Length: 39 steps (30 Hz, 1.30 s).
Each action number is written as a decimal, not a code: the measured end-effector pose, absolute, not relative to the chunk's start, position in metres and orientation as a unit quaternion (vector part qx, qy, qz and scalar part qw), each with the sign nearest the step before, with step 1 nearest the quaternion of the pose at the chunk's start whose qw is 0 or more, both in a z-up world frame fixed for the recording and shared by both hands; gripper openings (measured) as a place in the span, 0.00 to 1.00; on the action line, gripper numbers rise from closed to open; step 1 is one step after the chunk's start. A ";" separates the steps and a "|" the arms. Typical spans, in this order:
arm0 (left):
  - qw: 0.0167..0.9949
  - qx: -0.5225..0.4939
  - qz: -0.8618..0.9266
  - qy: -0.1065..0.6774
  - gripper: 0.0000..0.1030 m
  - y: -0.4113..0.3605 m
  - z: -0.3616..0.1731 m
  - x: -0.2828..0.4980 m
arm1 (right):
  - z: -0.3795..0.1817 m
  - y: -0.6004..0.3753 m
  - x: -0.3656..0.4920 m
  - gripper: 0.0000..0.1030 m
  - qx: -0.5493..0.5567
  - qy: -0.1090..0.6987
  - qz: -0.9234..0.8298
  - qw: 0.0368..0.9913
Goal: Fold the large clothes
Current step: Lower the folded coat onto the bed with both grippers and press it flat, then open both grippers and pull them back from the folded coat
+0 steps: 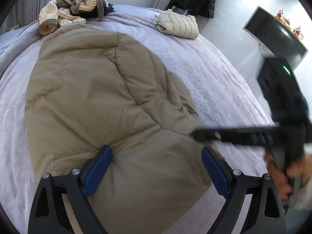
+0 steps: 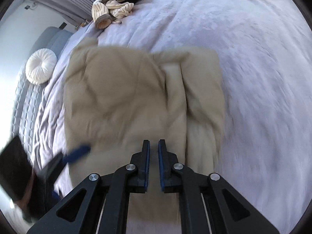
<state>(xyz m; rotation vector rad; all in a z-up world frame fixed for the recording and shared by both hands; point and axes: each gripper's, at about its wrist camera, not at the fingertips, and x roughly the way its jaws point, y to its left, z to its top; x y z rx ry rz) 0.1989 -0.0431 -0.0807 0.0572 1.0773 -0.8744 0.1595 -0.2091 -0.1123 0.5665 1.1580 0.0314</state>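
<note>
Lying spread across the lavender bed cover [image 1: 214, 74], the tan puffer coat [image 1: 101, 101] fills the middle of the left wrist view, its quilted body running from the upper left of the frame down to the lower edge. The left tongs [image 1: 157, 167] stand wide over the coat's near end, blue pads far apart with the tan fabric showing between them; the pads do not press on it. At the right edge of that frame the right tongs [image 1: 197, 133] appear as a blurred dark bar whose tip lies at the coat's right edge, with the person's hand [image 1: 280, 175] below it at the lower right.

From the right wrist view the coat [image 2: 124, 89] sits at the centre, folded into a rough rectangle, with a paler inner panel showing along its right half. The right tongs [image 2: 154, 146] are narrow, only a thin slit between the pads, and nothing is caught in it. The left tongs [image 2: 78, 152] show as a blurred blue pad at the lower left, over the coat's left edge.

A heap of striped cream knitwear [image 1: 68, 7] lies at the upper left of the bed, and a folded pale quilted jacket [image 1: 177, 24] near the top right. A round white cushion [image 2: 40, 68] rests at the left of the right wrist frame.
</note>
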 end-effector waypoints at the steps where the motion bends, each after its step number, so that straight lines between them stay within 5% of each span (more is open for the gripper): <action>1: 0.767 0.029 -0.404 0.497 0.90 -0.043 -0.081 0.198 | -0.114 -0.206 0.149 0.09 0.259 0.544 0.007 0.798; 8: 0.767 0.033 -0.392 0.506 0.90 -0.046 -0.079 0.198 | -0.151 -0.205 0.135 0.09 0.271 0.570 -0.024 0.776; 26: 0.784 0.016 -0.338 0.520 0.90 -0.015 -0.044 0.196 | -0.097 -0.203 0.128 0.10 0.267 0.564 -0.005 0.781; 31: 0.789 0.019 -0.304 0.533 0.94 0.017 -0.024 0.185 | -0.075 -0.192 0.120 0.30 0.272 0.562 -0.008 0.781; 33: 0.796 0.023 -0.287 0.533 0.99 0.029 -0.016 0.180 | -0.064 -0.184 0.115 0.48 0.269 0.558 -0.012 0.785; 37: 0.812 0.027 -0.257 0.524 0.99 0.056 0.005 0.168 | -0.037 -0.160 0.101 0.61 0.251 0.548 -0.032 0.797; 39: 0.818 0.032 -0.243 0.520 0.99 0.066 0.016 0.163 | -0.022 -0.148 0.095 0.77 0.239 0.540 -0.045 0.806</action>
